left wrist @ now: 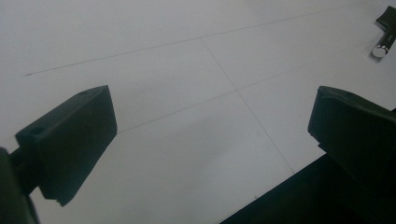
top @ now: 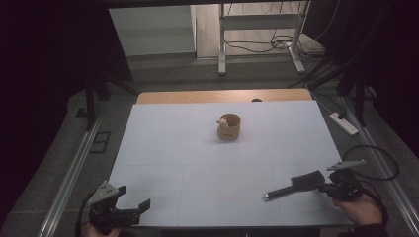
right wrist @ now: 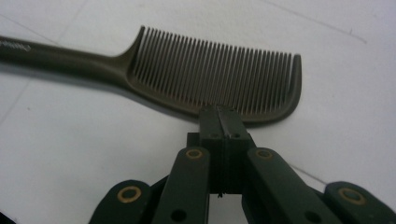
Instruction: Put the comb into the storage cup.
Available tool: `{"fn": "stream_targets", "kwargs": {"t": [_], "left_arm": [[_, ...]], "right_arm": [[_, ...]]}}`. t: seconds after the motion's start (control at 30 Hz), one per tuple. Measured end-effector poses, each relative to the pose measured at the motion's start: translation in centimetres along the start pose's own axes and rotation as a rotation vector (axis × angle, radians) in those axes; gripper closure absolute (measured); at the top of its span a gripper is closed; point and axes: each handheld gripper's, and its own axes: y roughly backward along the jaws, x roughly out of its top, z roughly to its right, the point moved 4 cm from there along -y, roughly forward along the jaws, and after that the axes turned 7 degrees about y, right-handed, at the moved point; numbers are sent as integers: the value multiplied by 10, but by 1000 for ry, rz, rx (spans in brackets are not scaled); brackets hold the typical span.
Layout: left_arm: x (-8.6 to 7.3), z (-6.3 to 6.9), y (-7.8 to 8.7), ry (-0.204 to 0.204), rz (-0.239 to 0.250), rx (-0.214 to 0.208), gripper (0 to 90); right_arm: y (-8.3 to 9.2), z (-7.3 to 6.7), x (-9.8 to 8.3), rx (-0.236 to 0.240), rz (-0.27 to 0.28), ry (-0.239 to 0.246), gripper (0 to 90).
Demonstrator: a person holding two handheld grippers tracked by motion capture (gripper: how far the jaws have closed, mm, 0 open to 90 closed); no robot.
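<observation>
Comb [top: 295, 184]: dark, long-handled, with a shiny tip at the handle's end; in the high view it lies at the near right of the white table sheet [top: 197, 163], handle pointing left, toothed head toward your right hand. Right gripper [top: 330, 187]: at the comb's head end, your hand behind it. Left gripper [top: 133, 210]: at the near left corner, well apart from the comb. Small tan cup [top: 229, 126] with a pale figure at its rim: centre of the sheet, far from both tools.

Left gripper view: your jaws stand wide apart over bare sheet, nothing between them; the comb's shiny handle tip [left wrist: 380, 49] sits at the far upper right.

Right gripper view: your right gripper [right wrist: 223, 114] has its jaws pressed together on the spine of the comb [right wrist: 210, 74], near the outer end of the toothed head; teeth point away from you, and the handle runs off to the upper left.

Step in hand, as judged: the grasp on the comb is just made, and it looks to rest on or just above the sheet. Next move calls for a level lift, since the pinch is off-centre and the long handle may droop or swing.
</observation>
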Motion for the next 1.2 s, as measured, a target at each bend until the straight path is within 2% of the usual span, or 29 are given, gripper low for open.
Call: {"fn": "stream_targets", "kwargs": {"t": [0.27,0.5,0.67,1.2], "left_arm": [[0,0,0,-2,1,-3,13],[0,0,0,-4,-1,-2,14],[0,0,-1,-5,-4,-1,15],[0,0,-1,4,-9,0,15]], "right_arm": [[-2,3,-8,11,-36,-13,899],[-7,3,-4,15,-44,-19,900],[-12,5,4,24,-25,-35,900],[-35,7,39,-10,2,-2,900]]}}
